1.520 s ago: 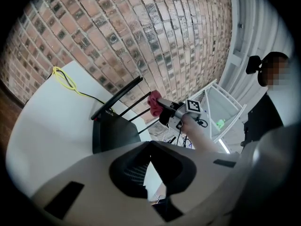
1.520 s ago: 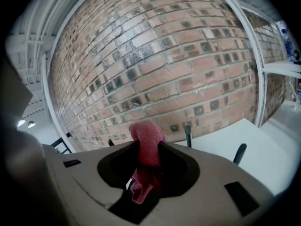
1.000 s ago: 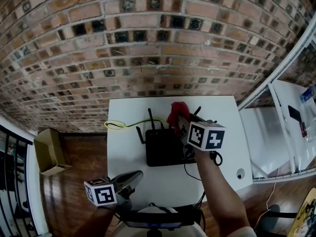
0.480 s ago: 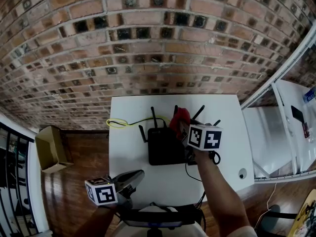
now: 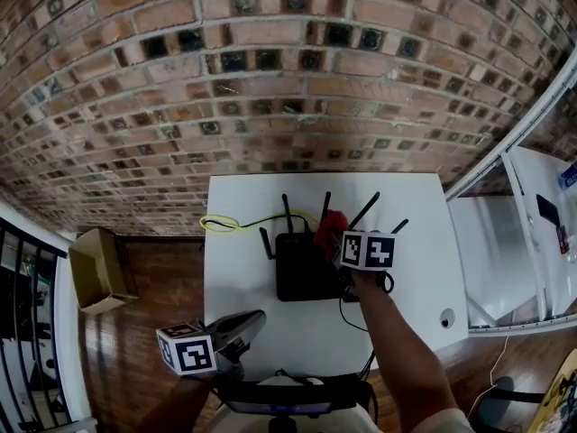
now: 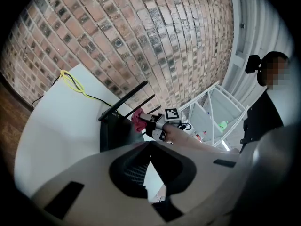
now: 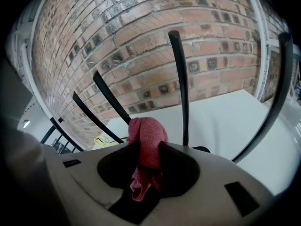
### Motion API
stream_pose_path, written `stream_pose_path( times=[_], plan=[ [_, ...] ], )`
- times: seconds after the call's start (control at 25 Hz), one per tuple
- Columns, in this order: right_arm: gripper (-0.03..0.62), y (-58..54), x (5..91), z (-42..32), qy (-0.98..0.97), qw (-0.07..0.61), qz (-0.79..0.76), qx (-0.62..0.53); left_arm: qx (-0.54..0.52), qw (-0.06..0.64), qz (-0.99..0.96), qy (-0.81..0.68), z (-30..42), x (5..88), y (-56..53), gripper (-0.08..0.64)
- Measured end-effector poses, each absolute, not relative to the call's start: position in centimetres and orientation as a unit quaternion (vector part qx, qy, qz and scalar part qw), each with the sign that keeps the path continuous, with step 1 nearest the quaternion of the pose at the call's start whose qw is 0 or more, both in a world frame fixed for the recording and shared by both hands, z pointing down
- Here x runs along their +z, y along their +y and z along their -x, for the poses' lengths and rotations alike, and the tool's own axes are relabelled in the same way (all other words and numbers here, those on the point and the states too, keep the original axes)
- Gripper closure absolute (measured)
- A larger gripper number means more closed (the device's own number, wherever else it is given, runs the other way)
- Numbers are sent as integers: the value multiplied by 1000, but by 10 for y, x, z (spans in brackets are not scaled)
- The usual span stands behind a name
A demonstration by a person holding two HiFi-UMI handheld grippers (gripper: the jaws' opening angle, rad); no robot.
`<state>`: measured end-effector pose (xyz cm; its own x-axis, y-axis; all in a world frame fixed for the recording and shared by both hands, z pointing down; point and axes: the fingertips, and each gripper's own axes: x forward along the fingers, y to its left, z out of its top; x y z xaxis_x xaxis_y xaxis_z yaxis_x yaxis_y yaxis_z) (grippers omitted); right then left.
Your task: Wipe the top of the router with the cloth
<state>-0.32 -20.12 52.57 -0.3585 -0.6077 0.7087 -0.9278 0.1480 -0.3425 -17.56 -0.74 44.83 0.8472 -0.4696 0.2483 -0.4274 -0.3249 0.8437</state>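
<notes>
I have the right gripper (image 7: 148,150) clamped on the pinkish-red terry cloth (image 7: 146,140), its jaws pinching a bunched fold while a loose tail hangs back between them. The cloth sits at the far right corner of the flat black plastic router (image 5: 306,269), among the router's thin black stick antennas (image 7: 180,88), which stand up on either side of it. I cannot tell whether the cloth touches the router's top. My left gripper (image 6: 150,144) has its jaw tips together with nothing between them, and it hangs on the near left side of the router, well apart from it. The router lies on a white rectangular table (image 5: 234,287), a thin yellow cable (image 5: 221,225) loops to the router's far left, and a red brick wall (image 5: 270,79) rises behind the router
</notes>
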Motion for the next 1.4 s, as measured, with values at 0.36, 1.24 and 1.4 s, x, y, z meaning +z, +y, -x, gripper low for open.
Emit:
stream_pose_path(
  times=[0.36,1.24,1.4],
  plan=[
    [451,-187,563,0,-699,244,-526,419,-31,513,-811,-281,173,449,-7,537],
    [450,-219,385,-25,-771,33,-526,357,-31,515,-818,-254,95,433,-17,537],
    [451,-225,357,-32,-777,-8,-520,355,-27,514,-819,-252,87,434,-19,537]
  ],
)
